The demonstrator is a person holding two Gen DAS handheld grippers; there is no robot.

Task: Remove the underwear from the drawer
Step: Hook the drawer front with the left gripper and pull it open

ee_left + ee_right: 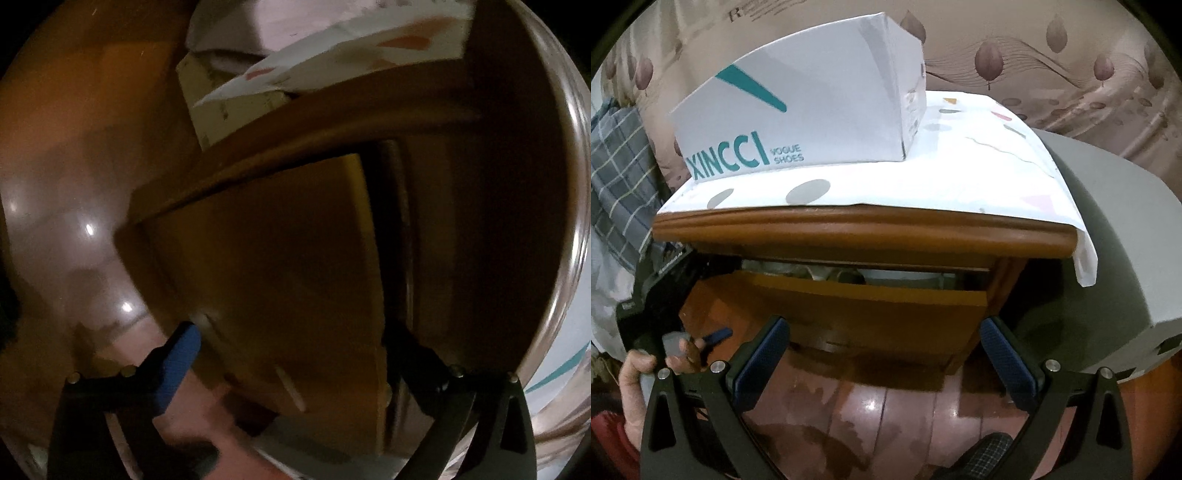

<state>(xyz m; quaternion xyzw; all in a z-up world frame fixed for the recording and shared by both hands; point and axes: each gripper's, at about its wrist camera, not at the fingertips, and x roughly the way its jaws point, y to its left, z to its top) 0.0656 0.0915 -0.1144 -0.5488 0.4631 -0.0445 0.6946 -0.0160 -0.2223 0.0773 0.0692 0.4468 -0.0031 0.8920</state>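
— While the nightstand (864, 236) fills both views, what crowds it?
— A white shoebox (809, 107) sits on a spotted white cloth (979, 173) draped over the top; a plaid fabric (617, 177) hangs at one side, and a grey surface (1108, 229) lies at the other.
— And the drawer (849, 306)?
— It stands slightly pulled out; pale items show in the gap above its front, though underwear cannot be made out.
— The grippers?
— The left gripper (295, 354) straddles the drawer front (277, 258), jaws spread wide at either side of it. The right gripper (884, 354) hangs wide apart before the drawer, holding nothing. A hand (639, 373) grips the left tool.
— Floor, wall?
— Glossy reddish wooden floor (886, 406); leaf-patterned wallpaper (1034, 62).
— Any writing?
— "XINCCI VOGUE SHOES" in teal on the box.
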